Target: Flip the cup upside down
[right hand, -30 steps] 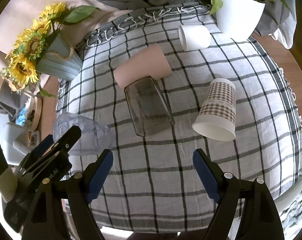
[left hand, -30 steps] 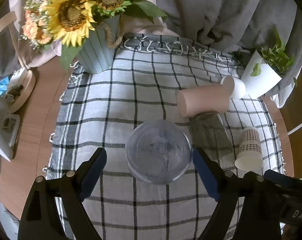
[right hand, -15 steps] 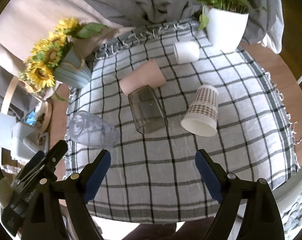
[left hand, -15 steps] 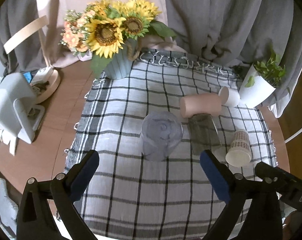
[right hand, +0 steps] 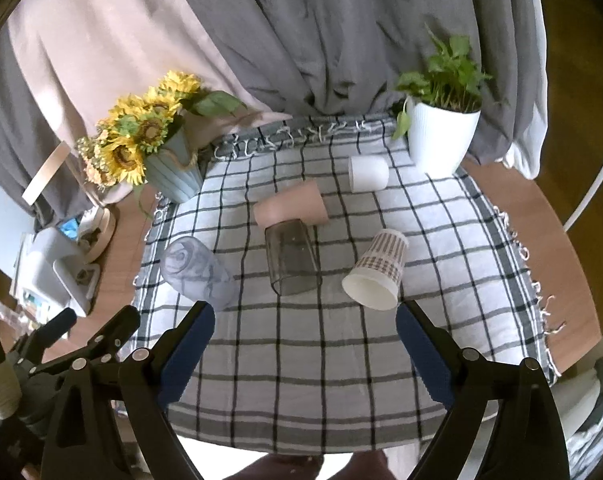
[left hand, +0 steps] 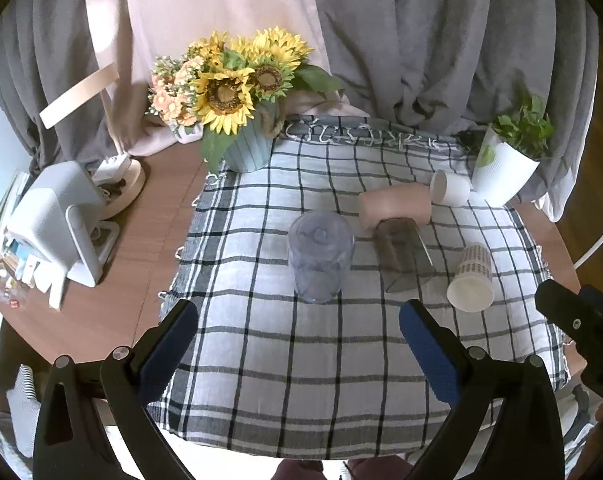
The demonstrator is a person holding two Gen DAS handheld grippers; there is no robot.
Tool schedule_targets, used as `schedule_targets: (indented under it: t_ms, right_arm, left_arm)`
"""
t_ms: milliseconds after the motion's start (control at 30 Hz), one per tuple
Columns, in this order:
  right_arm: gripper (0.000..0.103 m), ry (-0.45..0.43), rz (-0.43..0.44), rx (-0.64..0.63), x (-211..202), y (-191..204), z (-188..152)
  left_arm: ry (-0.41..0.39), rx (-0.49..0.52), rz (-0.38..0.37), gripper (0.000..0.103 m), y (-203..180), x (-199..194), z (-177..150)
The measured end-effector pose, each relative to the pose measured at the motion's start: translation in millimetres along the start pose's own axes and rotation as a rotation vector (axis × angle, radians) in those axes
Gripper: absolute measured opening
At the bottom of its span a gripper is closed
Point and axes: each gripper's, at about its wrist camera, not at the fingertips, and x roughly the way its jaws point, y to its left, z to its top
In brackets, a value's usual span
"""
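A clear bluish plastic cup (left hand: 320,256) stands upside down on the checked cloth (left hand: 301,360), base up; it also shows in the right wrist view (right hand: 197,272). My left gripper (left hand: 299,354) is open and empty, well back from the cup above the cloth's near part. My right gripper (right hand: 303,346) is open and empty, above the near edge of the cloth. A dark glass (right hand: 291,258), a pink cup (right hand: 291,208), a white cup (right hand: 368,173) and a patterned paper cup (right hand: 377,274) lie on their sides.
A sunflower vase (left hand: 245,148) stands at the back left of the cloth, a white plant pot (left hand: 501,172) at the back right. A white device (left hand: 57,216) and clutter sit on the wooden table (left hand: 149,248) at the left. Grey curtains hang behind.
Both grippers have pulled back and up from the table. The clear cup, between the left fingers a second ago, now stands free and far ahead of them.
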Motion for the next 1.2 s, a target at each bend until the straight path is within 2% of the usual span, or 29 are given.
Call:
schedule_targets:
  t_ms: [133, 300, 433, 1200]
  right_arm:
    - [0.092, -0.016, 0.002, -0.011, -6.3, -0.8, -4.3]
    - [0.093, -0.011, 0.017, 0.014, -11.3, -4.6, -10.9]
    - [0.093, 0.018, 0.038, 0.036, -7.7, -7.2, -14.4]
    - [0.094, 0.014, 0.029, 0.018, -12.8, -5.3, -14.8]
  left_arm:
    - [-0.003, -0.018, -0.01, 0.103, 1.4, -8.4, -6.3]
    - [-0.04, -0.026, 0.016, 0.103, 4.4, -19.3, -7.2]
    - [-0.05, -0.036, 0.016, 0.103, 6.0, -22.8, -6.3]
    - [-0.041, -0.037, -0.002, 0.103, 3.0, -20.5, -5.2]
